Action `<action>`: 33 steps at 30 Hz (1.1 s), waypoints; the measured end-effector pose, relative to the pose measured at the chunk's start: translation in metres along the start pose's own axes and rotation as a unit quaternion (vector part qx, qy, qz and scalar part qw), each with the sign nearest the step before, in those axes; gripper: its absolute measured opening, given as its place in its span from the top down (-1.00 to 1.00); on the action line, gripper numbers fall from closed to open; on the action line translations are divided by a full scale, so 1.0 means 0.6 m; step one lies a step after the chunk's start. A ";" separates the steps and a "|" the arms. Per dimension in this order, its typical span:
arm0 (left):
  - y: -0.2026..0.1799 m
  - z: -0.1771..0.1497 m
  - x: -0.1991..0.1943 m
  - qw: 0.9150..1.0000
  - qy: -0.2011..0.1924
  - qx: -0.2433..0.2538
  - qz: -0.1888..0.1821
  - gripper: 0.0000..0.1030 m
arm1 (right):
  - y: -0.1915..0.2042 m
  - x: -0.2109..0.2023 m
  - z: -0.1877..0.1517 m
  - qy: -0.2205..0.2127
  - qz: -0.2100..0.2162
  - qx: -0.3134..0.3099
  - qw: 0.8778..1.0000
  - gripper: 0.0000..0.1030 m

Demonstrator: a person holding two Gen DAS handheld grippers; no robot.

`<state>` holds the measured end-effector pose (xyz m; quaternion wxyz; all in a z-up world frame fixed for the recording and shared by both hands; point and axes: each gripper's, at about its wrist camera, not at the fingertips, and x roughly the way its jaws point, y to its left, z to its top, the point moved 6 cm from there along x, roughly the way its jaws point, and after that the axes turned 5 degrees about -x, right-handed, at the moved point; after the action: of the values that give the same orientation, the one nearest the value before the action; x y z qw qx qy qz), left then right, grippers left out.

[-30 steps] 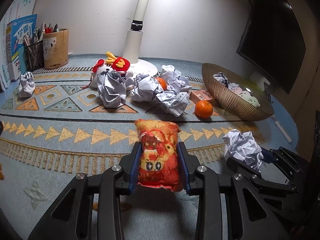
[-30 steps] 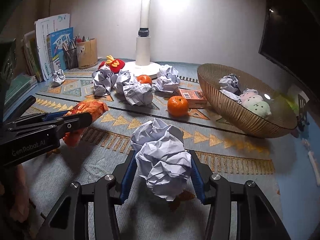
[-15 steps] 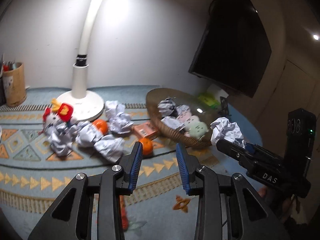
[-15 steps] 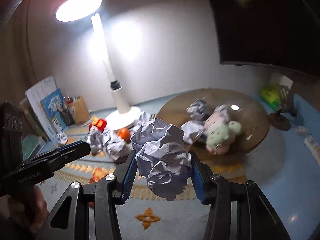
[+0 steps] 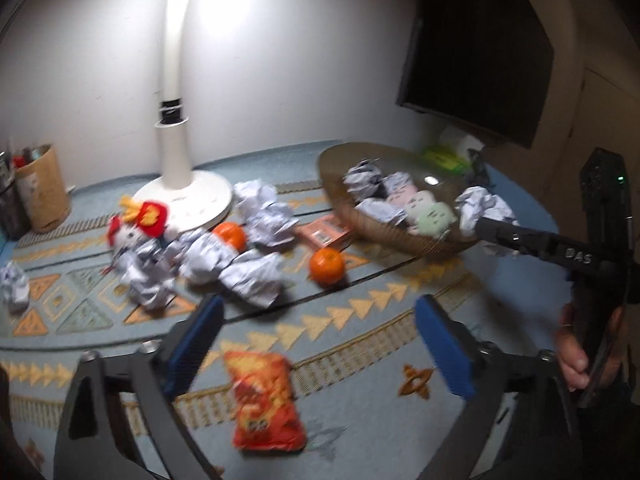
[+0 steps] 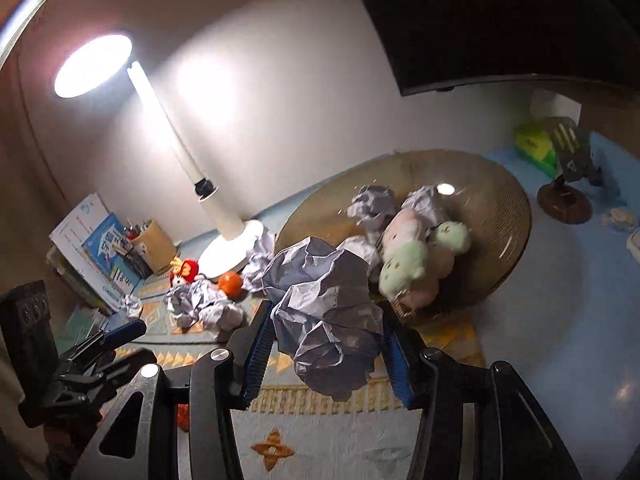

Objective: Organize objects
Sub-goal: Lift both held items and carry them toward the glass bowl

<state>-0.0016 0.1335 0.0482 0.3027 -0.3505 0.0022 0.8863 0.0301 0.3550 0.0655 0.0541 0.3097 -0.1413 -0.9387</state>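
Note:
My left gripper (image 5: 320,344) is open wide and empty, raised above an orange snack bag (image 5: 262,404) that lies flat on the mat. My right gripper (image 6: 326,340) is shut on a crumpled paper ball (image 6: 326,316) and holds it in the air near the front rim of the woven bowl (image 6: 516,208); the ball also shows in the left wrist view (image 5: 482,208). The bowl (image 5: 332,164) holds paper balls and pastel plush toys (image 6: 404,268). Several more paper balls (image 5: 244,264) lie on the mat.
Two oranges (image 5: 327,266) and a small orange box (image 5: 324,232) lie by the bowl. A white lamp base (image 5: 188,196), a red plush toy (image 5: 140,220) and a pen cup (image 5: 42,188) stand at the back. A monitor (image 5: 476,40) hangs at the right.
My left gripper let go of the snack bag, which now lies on the mat, and opened wider as it rose. My right gripper lifted the paper ball toward the bowl.

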 end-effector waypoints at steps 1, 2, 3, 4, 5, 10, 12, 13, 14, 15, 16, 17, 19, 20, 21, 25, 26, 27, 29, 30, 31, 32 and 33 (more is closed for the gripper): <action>0.018 -0.023 -0.001 1.000 0.004 -0.014 0.014 -0.98 | 0.014 0.006 -0.016 0.007 0.009 -0.003 1.000 0.04; 0.033 -0.046 0.004 0.999 0.023 -0.032 0.016 -0.98 | 0.030 0.012 -0.031 0.014 0.016 -0.009 1.000 0.05; 0.046 -0.066 0.011 0.998 0.041 -0.053 0.019 -0.98 | 0.044 0.019 -0.045 0.020 0.021 -0.016 0.999 0.04; 0.057 -0.079 0.015 0.996 0.046 -0.071 0.026 -0.97 | 0.058 0.027 -0.059 0.028 0.025 -0.024 0.999 0.05; 0.065 -0.087 0.017 0.995 0.044 -0.082 0.032 -0.98 | 0.071 0.037 -0.072 0.038 0.029 -0.032 0.998 0.05; 0.062 -0.092 0.036 0.994 0.061 -0.088 0.025 -0.64 | 0.110 0.072 -0.121 0.059 -0.001 -0.093 0.994 0.05; 0.048 -0.100 0.060 0.992 0.095 -0.077 0.019 -0.11 | 0.121 0.067 -0.119 0.040 -0.018 -0.117 0.992 0.05; 0.048 -0.100 0.065 0.993 0.090 -0.068 0.036 0.00 | 0.126 0.065 -0.119 0.031 -0.013 -0.125 0.992 0.05; 0.046 -0.101 0.067 0.993 0.087 -0.062 0.047 0.06 | 0.131 0.065 -0.122 0.031 -0.016 -0.136 0.990 0.05; 0.046 -0.101 0.066 0.993 0.083 -0.064 0.049 0.35 | 0.136 0.067 -0.126 0.035 -0.021 -0.145 0.989 0.05; 0.048 -0.099 0.063 0.993 0.080 -0.072 0.043 0.37 | 0.140 0.069 -0.128 0.038 -0.025 -0.152 0.987 0.05; 0.049 -0.098 0.061 0.993 0.077 -0.082 0.035 0.37 | 0.143 0.069 -0.129 0.035 -0.029 -0.159 0.986 0.05; 0.042 -0.092 0.056 0.994 0.073 -0.084 0.026 0.37 | 0.147 0.065 -0.130 0.029 -0.032 -0.166 0.985 0.05; 0.035 -0.089 0.054 0.994 0.071 -0.076 0.023 0.37 | 0.147 0.063 -0.129 0.027 -0.031 -0.165 0.985 0.05; 0.026 -0.087 0.055 0.995 0.073 -0.066 0.024 0.37 | 0.147 0.062 -0.128 0.027 -0.031 -0.164 0.986 0.05; 0.007 -0.086 0.069 0.995 0.082 -0.060 0.025 0.37 | 0.142 0.062 -0.126 0.027 -0.029 -0.156 0.987 0.05; 0.004 -0.083 0.067 0.995 0.077 -0.067 0.014 0.37 | 0.141 0.060 -0.125 0.026 -0.026 -0.155 0.987 0.05; 0.000 -0.079 0.063 0.995 0.070 -0.070 0.005 0.38 | 0.141 0.057 -0.125 0.022 -0.026 -0.154 0.988 0.05; -0.015 -0.069 0.054 0.997 0.053 -0.059 -0.006 0.38 | 0.141 0.053 -0.124 0.016 -0.024 -0.155 0.988 0.05; -0.022 -0.064 0.048 0.998 0.044 -0.051 -0.008 0.43 | 0.142 0.051 -0.125 0.015 -0.023 -0.156 0.987 0.05; -0.027 -0.058 0.044 0.998 0.036 -0.044 -0.001 0.43 | 0.140 0.047 -0.123 0.009 -0.024 -0.153 0.988 0.05; -0.032 -0.052 0.041 0.999 0.031 -0.041 -0.002 0.43 | 0.137 0.044 -0.121 0.005 -0.024 -0.148 0.989 0.05; -0.037 -0.044 0.039 0.999 0.027 -0.041 -0.012 0.43 | 0.134 0.042 -0.120 0.003 -0.021 -0.142 0.990 0.05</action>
<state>0.0133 0.1584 0.0180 0.2986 -0.3869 -0.0305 0.8719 0.0540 0.2571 0.0201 0.0787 0.3045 0.0001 -0.9493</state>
